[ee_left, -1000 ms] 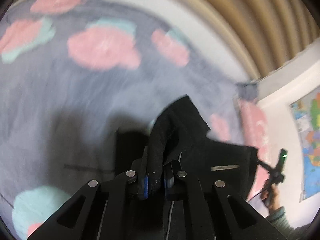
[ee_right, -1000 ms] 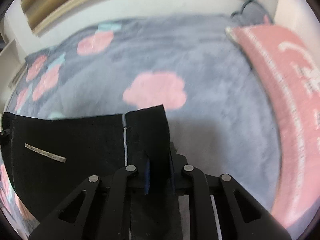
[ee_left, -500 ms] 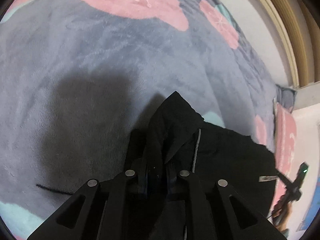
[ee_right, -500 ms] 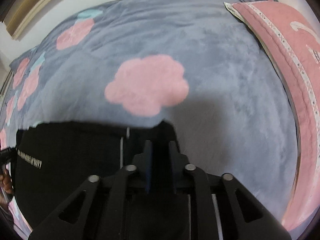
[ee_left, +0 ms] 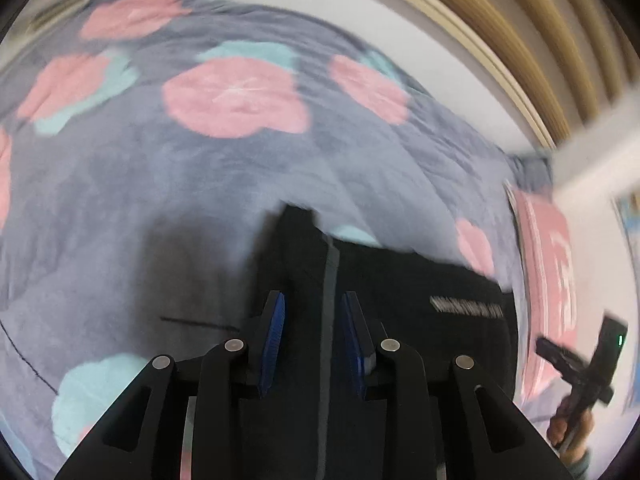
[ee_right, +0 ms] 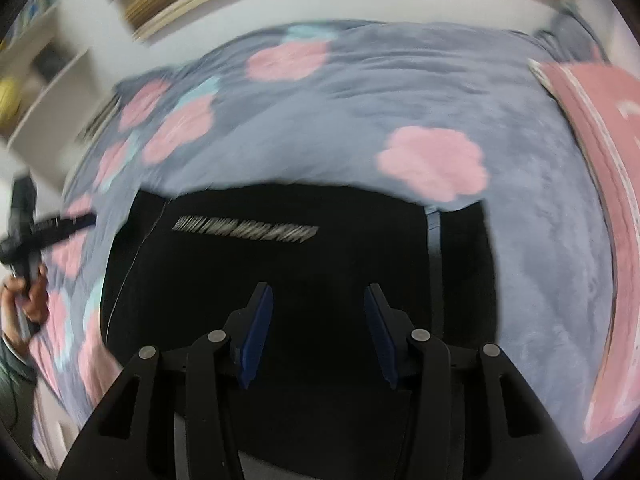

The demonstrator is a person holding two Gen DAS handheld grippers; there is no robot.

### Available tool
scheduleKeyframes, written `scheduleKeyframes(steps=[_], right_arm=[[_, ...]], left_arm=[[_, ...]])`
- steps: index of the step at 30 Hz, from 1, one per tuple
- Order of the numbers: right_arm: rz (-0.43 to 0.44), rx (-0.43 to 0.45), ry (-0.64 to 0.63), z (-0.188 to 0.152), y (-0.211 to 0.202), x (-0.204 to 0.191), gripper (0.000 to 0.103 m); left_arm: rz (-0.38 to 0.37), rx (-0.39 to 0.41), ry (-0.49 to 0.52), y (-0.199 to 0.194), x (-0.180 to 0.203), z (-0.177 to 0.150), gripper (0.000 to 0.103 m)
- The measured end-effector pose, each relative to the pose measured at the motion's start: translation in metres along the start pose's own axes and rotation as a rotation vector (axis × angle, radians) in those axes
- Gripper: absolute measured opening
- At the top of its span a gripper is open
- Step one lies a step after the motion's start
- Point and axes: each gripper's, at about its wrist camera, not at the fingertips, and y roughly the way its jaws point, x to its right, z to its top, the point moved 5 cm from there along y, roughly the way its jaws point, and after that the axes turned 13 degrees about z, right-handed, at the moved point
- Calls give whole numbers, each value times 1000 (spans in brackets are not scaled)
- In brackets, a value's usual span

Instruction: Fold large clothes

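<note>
A black garment [ee_left: 400, 292] with a grey stripe and a white lettered label lies flat on a grey blanket [ee_left: 168, 184] with pink and teal flowers. My left gripper [ee_left: 314, 308] is open above the garment's left edge, the grey stripe running between its blue pads. My right gripper [ee_right: 318, 300] is open wide above the garment [ee_right: 280, 272], holding nothing. The label [ee_right: 244, 229] lies ahead of it. The right gripper also shows at the far right of the left wrist view [ee_left: 580, 364], and the left gripper at the far left of the right wrist view [ee_right: 28, 232].
A pink pillow [ee_right: 600, 168] lies along the right side of the bed. A white wall and wooden headboard slats [ee_left: 520, 32] run behind the bed. White shelves [ee_right: 36, 72] stand at the left.
Both grippers have opened and let go of the black garment, which now lies flat on the blanket. Both have lifted and pulled back a little.
</note>
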Motion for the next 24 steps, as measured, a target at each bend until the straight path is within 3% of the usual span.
scheduleKeyframes(steps=[3, 5, 8, 10, 12, 14, 18, 21, 22, 23, 24], right_arm=[[-49, -47, -39, -15, 28, -23, 51], [-63, -57, 7, -20, 48, -22, 51], [-117, -70, 34, -30, 80, -12, 51], [-127, -94, 45, -36, 99, -3, 51], [-126, -98, 48, -42, 107, 2, 51], [-137, -97, 30, -48, 116, 5, 51], [-127, -124, 53, -43, 113, 5, 51], [-64, -68, 60, -21, 86, -4, 52], [-68, -38, 40, -11, 79, -7, 60], [-89, -18, 20, -1, 76, -9, 74], [-109, -11, 7, 7, 78, -8, 77]], left_arm=[[-81, -19, 96, -5, 52, -35, 30], [-102, -39, 157, 4, 86, -58, 30], [-62, -72, 215, 32, 117, -86, 30], [28, -151, 227, 75, 123, -106, 29], [50, -179, 188, 100, 117, -112, 29], [43, -194, 138, 109, 113, -108, 29], [57, -205, 148, 98, 119, -100, 29], [-25, -132, 166, 63, 132, -73, 30], [-32, -104, 167, 55, 136, -65, 30], [-31, -84, 166, 51, 138, -56, 32], [-30, -78, 162, 52, 140, -47, 43]])
